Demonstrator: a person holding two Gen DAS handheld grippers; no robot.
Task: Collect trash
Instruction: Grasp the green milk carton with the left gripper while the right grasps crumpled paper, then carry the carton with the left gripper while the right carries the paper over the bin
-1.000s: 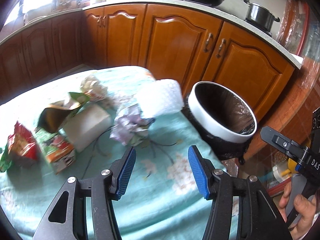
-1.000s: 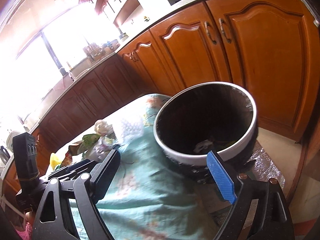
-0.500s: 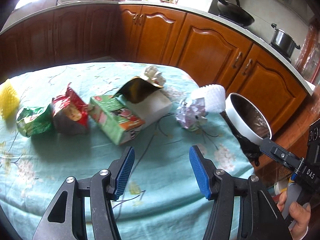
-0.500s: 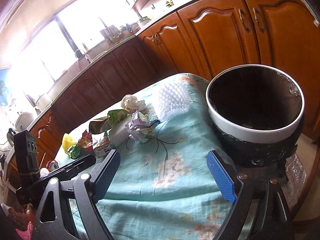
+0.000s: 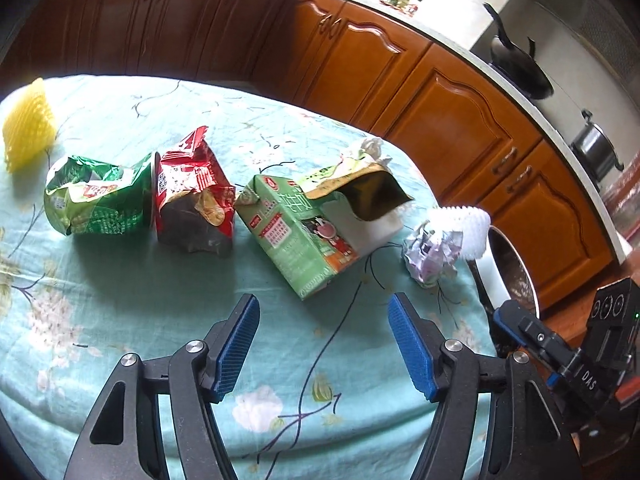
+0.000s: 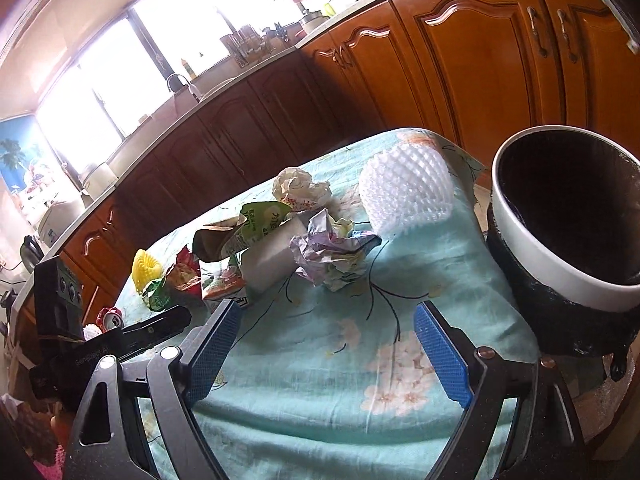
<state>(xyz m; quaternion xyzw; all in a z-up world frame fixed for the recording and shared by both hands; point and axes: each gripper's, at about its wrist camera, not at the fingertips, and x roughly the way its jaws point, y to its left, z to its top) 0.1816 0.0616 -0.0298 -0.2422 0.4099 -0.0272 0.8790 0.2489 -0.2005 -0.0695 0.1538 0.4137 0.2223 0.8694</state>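
Trash lies across the teal flowered tablecloth (image 5: pixel 120 320): a yellow foam net (image 5: pixel 28 128), a green snack bag (image 5: pixel 96 200), a red snack bag (image 5: pixel 192 196), a green milk carton (image 5: pixel 292 232), a brown-lined pouch (image 5: pixel 360 192), crumpled paper (image 5: pixel 430 254) and a white foam net (image 5: pixel 464 228). The white-rimmed bin (image 6: pixel 532 256) with a black liner stands off the table's right end. My left gripper (image 5: pixel 322 300) hovers just short of the carton, its jaws opening with nothing between them. My right gripper (image 6: pixel 328 306) is open and empty, short of the crumpled paper (image 6: pixel 332 252).
Wooden cabinets (image 5: pixel 440 120) run behind the table, with a wok (image 5: pixel 520 68) and a pot (image 5: pixel 596 152) on the counter. A white box (image 5: pixel 360 232) sits under the pouch. A red can (image 6: pixel 109 317) shows low beyond the table's left end.
Both views have swung left from the bin onto the table, bringing the snack bags and yellow net into sight. The left jaws have widened. The right jaws stay as wide.
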